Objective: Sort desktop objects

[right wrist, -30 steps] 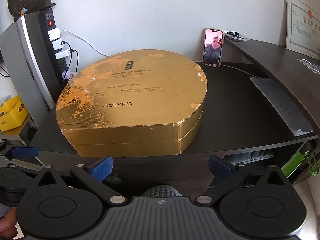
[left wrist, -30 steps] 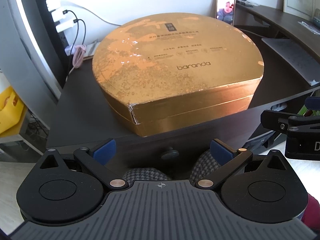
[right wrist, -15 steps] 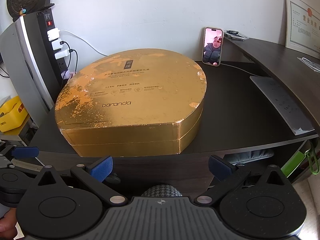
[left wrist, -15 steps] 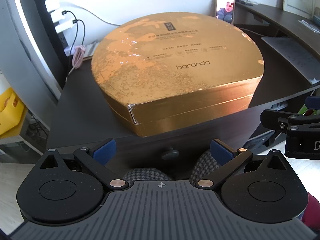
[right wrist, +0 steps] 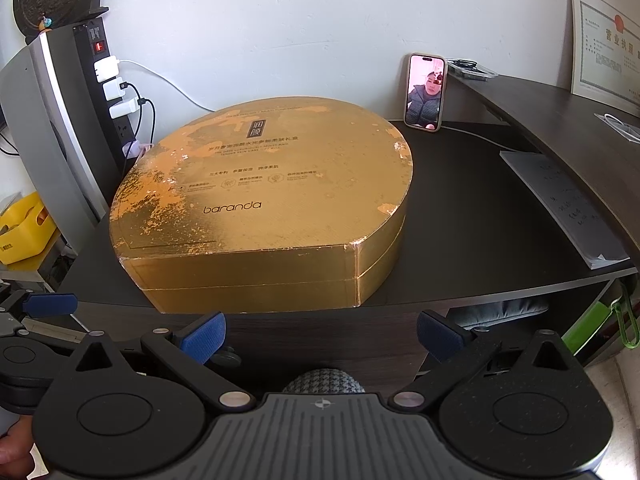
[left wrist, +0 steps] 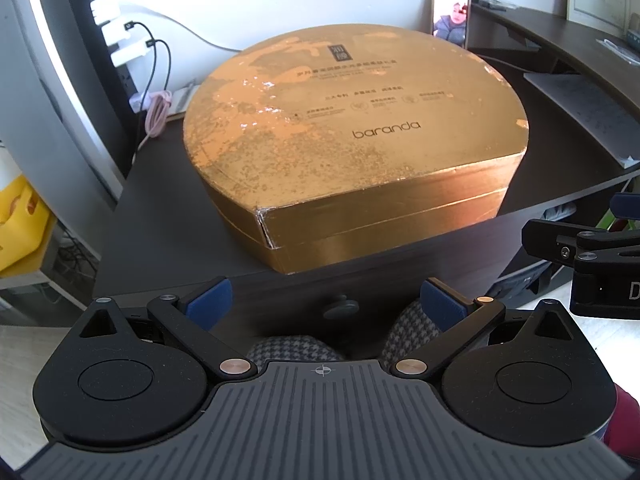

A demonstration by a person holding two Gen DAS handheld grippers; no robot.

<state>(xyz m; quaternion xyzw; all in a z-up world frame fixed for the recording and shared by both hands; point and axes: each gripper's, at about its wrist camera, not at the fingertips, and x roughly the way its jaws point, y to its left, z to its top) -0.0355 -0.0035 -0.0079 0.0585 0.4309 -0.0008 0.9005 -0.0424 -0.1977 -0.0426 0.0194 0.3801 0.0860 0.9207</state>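
Observation:
A large gold box marked "baranda" (left wrist: 352, 136) (right wrist: 260, 200), closed and with worn patches on its lid, lies on the dark desk (left wrist: 168, 216) (right wrist: 472, 232). My left gripper (left wrist: 326, 302) is open, below and in front of the desk's front edge, near the box's left front corner. My right gripper (right wrist: 322, 334) is open too, low before the desk edge, facing the box's flat front side. Nothing is between either pair of fingers. The right gripper's body (left wrist: 588, 264) shows at the right edge of the left wrist view.
A phone (right wrist: 426, 92) leans on the wall behind the box. A sheet of paper (right wrist: 568, 204) lies at the desk's right. A power strip with chargers and cables (right wrist: 116, 92) stands at the left, by a yellow bin (right wrist: 24, 228). A raised shelf (right wrist: 560, 120) curves along the right.
Both grippers have barely shifted; the box sits slightly lower in the left wrist view, and the jaws have stayed open.

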